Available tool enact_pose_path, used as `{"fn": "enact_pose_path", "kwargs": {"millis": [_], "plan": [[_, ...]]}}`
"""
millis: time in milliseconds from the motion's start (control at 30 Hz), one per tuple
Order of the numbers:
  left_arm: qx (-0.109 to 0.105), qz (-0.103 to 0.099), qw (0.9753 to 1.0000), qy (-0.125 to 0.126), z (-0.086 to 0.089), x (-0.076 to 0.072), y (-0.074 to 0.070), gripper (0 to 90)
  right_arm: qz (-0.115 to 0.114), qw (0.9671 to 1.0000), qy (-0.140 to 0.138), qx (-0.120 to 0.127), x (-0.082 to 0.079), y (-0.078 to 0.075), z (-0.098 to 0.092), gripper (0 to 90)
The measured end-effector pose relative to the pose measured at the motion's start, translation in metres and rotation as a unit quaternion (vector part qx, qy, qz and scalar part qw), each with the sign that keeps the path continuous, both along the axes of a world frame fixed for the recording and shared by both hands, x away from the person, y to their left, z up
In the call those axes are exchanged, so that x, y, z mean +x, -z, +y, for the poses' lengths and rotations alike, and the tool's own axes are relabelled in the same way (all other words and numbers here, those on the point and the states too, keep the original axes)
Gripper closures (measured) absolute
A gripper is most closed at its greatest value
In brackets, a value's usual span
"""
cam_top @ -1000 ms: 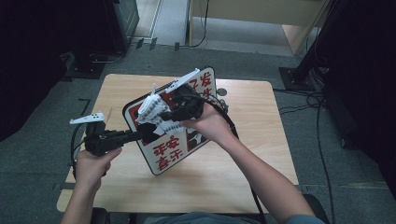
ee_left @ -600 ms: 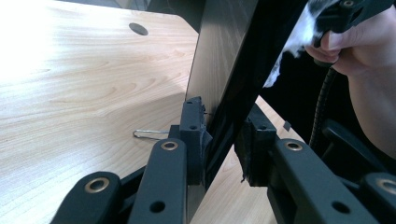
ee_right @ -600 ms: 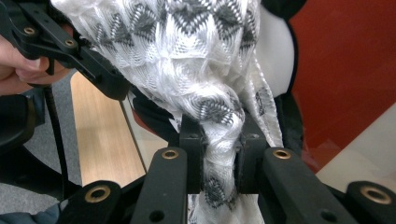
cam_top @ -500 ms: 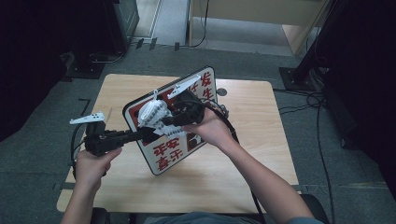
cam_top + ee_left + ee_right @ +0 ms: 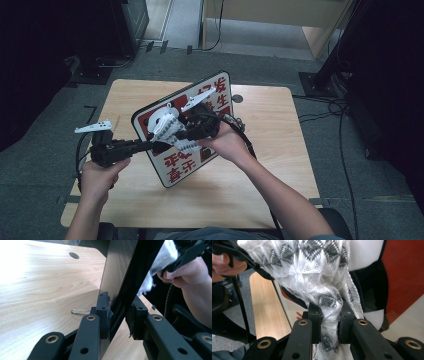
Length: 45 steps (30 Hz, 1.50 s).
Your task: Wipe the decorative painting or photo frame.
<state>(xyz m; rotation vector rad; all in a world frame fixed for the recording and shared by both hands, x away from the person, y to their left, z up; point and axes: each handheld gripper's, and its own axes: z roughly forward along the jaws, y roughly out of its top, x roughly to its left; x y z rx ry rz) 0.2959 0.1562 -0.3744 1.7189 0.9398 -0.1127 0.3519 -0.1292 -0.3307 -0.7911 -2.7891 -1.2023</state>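
Sign board [image 5: 200, 150] tilted on edge, long axis toward far-right corner.

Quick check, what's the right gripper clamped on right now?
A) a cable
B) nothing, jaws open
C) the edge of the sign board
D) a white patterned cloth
D: in the right gripper view the right gripper has its jaws pinched on a bunched white cloth with a grey pattern, pressed against the red-and-white sign board; the board's edge is held by the left gripper.
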Motion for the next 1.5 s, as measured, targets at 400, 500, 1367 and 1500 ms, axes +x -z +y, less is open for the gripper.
{"fn": "enact_pose_path", "kwargs": {"millis": [400, 500, 1367, 1500], "plan": [[-0.001, 0.001, 1.0000, 0.000, 0.000, 0.000, 0.000, 74.3, 0.009, 0.9999, -0.004, -0.006, -0.003, 0.017, -0.001, 78.2], [-0.002, 0.002, 1.0000, 0.000, 0.000, 0.000, 0.000, 74.3, 0.007, 0.9999, -0.004, -0.010, -0.004, 0.018, -0.001, 78.2], [-0.002, 0.002, 1.0000, 0.000, 0.000, -0.001, 0.000, 74.3, 0.033, 0.9993, -0.008, -0.017, -0.009, 0.051, -0.005, 77.9], [-0.001, 0.002, 1.0000, 0.000, 0.000, -0.001, 0.000, 74.3, 0.038, 0.9990, -0.008, -0.021, -0.010, 0.056, -0.006, 77.9]]}}
